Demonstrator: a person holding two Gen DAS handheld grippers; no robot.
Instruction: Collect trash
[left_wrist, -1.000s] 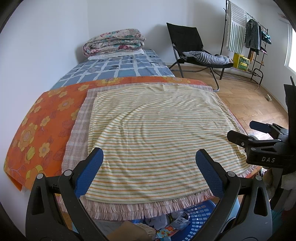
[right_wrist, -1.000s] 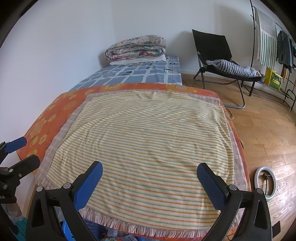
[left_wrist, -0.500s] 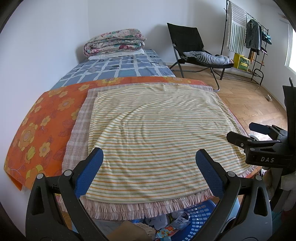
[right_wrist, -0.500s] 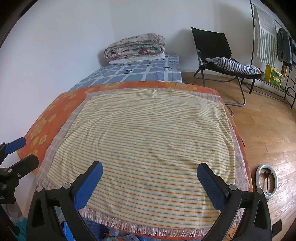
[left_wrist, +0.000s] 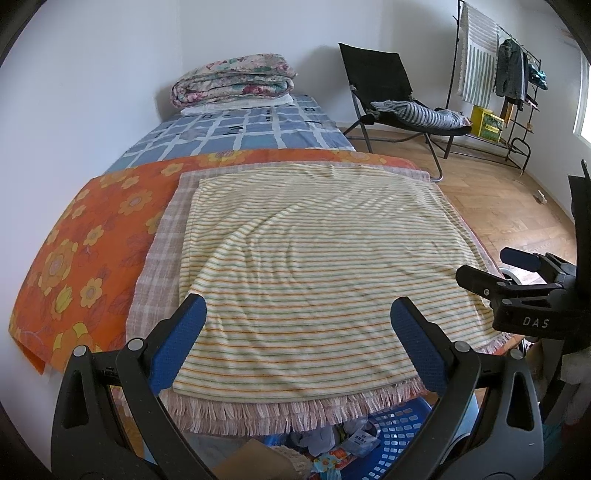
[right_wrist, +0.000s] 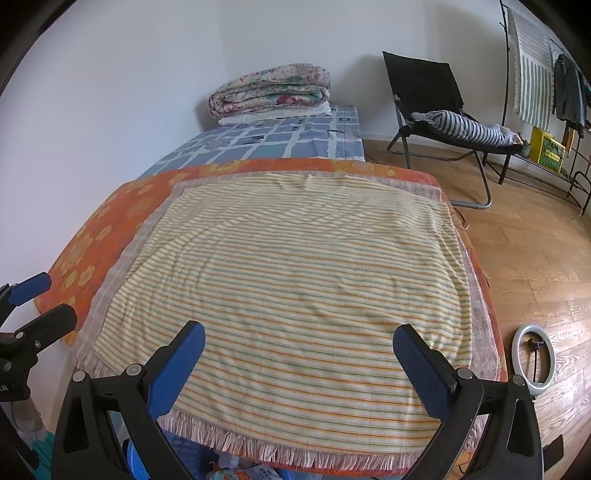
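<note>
Both tools, left (left_wrist: 297, 345) and right (right_wrist: 299, 363), gape wide and empty above the striped yellow blanket (left_wrist: 314, 266). Crumpled paper and wrapper trash (left_wrist: 343, 443) (light, soft, I judge) sits in the blue perforated plastic basket (left_wrist: 402, 424) below the bed's foot; pinch a raised fold.

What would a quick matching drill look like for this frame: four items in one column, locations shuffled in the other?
Items:
1. folded floral quilt
2. grey striped garment
3. white ring light
4. blue plastic basket

Places:
A. on the wooden floor, right of the bed
B. below the fringed bed edge, holding wrappers
C. far end of the bed, by the wall
D. on the black folding chair

Pairs: 1-C, 2-D, 3-A, 4-B
</note>
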